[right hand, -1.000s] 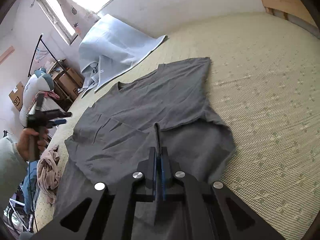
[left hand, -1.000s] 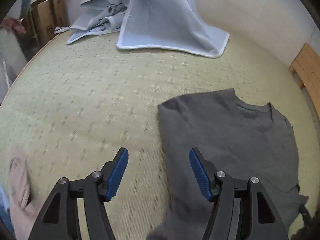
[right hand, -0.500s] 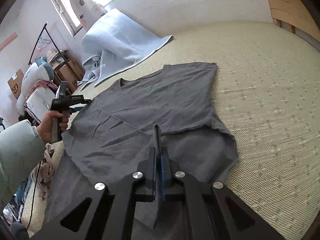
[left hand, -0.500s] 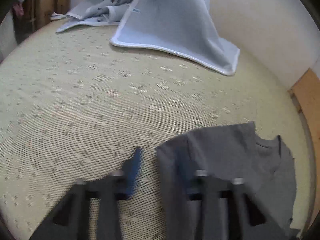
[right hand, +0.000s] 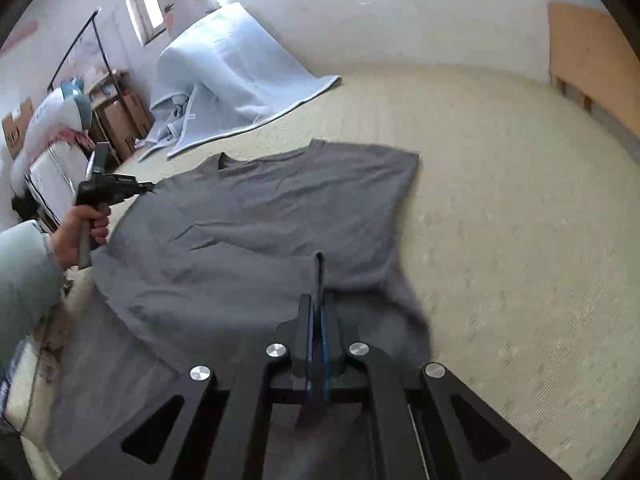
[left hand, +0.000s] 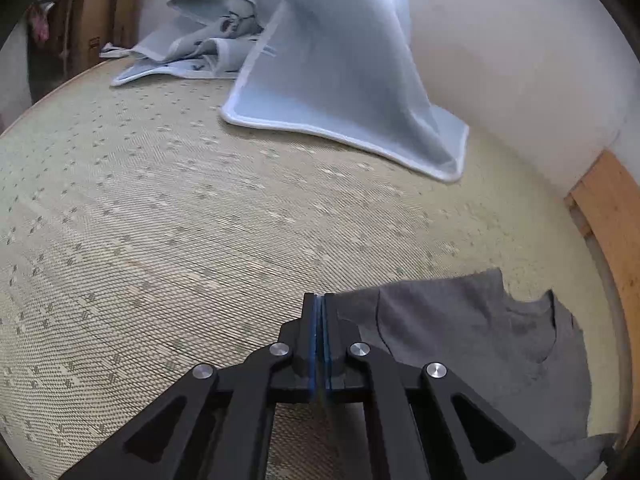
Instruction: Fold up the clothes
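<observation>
- A grey T-shirt lies spread on a bed covered by a pale woven mat, its neckline toward the far side and one short sleeve reaching out to the right.
- The cloth is mostly flat, with a few long creases across the chest; the near hem is lifted and bunched.
- In the left wrist view the T-shirt's sleeve and neckline show at lower right on the mat.
- The right tongs are closed on a raised ridge of the T-shirt near its lower edge; a thin fold of grey cloth stands up between the blue pads.
- The left tongs have just been closing and now sit pressed together at the edge of the sleeve; a sliver of cloth seems pinched between the pads, though this is hard to tell.
- In the right wrist view the left tongs meet the far left edge of the T-shirt, held by a hand in a pale green sleeve, angled downward.
- A light blue blanket lies heaped at the far side of the bed, well apart from the T-shirt.
</observation>
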Demonstrator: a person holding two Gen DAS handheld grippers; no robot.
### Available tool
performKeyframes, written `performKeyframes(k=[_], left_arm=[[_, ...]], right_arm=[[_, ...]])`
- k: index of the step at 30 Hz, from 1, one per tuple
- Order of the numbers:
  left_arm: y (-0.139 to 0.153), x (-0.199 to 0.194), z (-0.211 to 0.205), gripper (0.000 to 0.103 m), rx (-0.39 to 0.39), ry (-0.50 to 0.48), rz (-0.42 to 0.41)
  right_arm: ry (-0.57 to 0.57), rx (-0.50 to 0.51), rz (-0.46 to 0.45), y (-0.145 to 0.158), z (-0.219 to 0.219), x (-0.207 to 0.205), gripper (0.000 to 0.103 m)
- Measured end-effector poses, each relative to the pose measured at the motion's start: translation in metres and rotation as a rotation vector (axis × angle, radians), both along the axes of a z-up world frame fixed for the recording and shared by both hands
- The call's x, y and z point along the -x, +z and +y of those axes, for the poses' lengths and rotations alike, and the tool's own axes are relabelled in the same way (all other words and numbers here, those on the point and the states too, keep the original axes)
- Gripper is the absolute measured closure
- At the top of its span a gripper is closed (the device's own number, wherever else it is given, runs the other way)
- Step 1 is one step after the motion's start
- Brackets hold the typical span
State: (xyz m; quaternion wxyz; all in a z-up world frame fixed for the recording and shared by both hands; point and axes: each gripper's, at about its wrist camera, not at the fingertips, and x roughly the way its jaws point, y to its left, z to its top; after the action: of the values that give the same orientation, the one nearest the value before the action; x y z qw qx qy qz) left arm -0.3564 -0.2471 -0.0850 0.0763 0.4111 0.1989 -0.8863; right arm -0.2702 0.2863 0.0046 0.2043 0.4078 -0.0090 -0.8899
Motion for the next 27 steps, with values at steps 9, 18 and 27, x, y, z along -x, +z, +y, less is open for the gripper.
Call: performKeyframes(k=[9, 18, 27], left_arm=[[-0.011, -0.013, -0.049, 0.103, 0.004, 0.146, 0.005], [0.021, -0.072, -0.015, 0.076, 0.031, -0.111, -0.02], [0.04, -0.182, 0.123, 0.038, 0.661, -0.646, 0.081]], right_arm=[[0.024, -0.085, 0.068, 0.028, -0.018, 0.045, 0.102], [0.046, -0.151, 0.041, 0.022, -0.038, 0.082, 0.102], [0.045, -0.133, 0.036, 0.023, -0.043, 0.077, 0.102]])
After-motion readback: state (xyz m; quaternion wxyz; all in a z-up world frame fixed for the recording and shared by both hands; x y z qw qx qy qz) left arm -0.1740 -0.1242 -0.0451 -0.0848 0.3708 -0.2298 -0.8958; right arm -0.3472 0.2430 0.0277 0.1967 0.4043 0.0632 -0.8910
